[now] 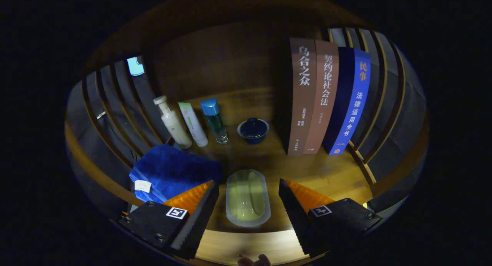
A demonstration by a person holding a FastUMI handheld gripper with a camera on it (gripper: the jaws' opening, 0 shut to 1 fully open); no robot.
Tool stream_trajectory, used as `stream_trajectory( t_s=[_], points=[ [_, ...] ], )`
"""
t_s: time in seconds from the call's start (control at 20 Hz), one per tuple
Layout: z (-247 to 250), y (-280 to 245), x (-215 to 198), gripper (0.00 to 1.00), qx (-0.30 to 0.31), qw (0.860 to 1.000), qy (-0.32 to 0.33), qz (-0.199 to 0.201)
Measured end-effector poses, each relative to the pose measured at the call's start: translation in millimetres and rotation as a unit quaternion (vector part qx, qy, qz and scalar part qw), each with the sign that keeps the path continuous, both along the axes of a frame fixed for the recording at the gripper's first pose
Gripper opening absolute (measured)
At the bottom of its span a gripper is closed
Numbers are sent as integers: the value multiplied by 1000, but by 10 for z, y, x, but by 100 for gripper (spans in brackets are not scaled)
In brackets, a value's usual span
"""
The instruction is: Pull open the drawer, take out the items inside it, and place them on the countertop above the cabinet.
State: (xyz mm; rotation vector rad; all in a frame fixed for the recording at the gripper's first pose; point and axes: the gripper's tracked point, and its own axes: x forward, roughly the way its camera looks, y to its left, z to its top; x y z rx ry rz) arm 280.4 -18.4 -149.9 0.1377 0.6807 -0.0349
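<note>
While my claw [249,204] hangs spread at lower centre, I see a pouch [247,198] lying between its fingers on the counter [326,177].

A home-like corner, staged inside a booth, is showing here: a wooden table [326,173] between slatted sides is carrying toiletry bottles [173,122], a skincare tube [193,124], a folded blue towel [173,170], a small lidded cup [253,130], a soap-like bar in clear wrapping [247,197] and three upright books [326,100].
</note>
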Motion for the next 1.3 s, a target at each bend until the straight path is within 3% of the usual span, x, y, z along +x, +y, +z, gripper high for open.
stream_trajectory(
  t_s=[0.35, 0.6, 0.8, 1.05, 1.3],
  points=[
    [687, 142, -916, 99, -21, 988, -150, 13],
    [820, 224, -1773, 99, -17, 975, -222, 20],
    [537, 190, -2340, 99, -3, 970, -245, 10],
    [-236, 117, -2939, 99, -25, 977, -212, 11],
    [-781, 163, -3158, 99, -25, 981, -194, 9]
  ],
)
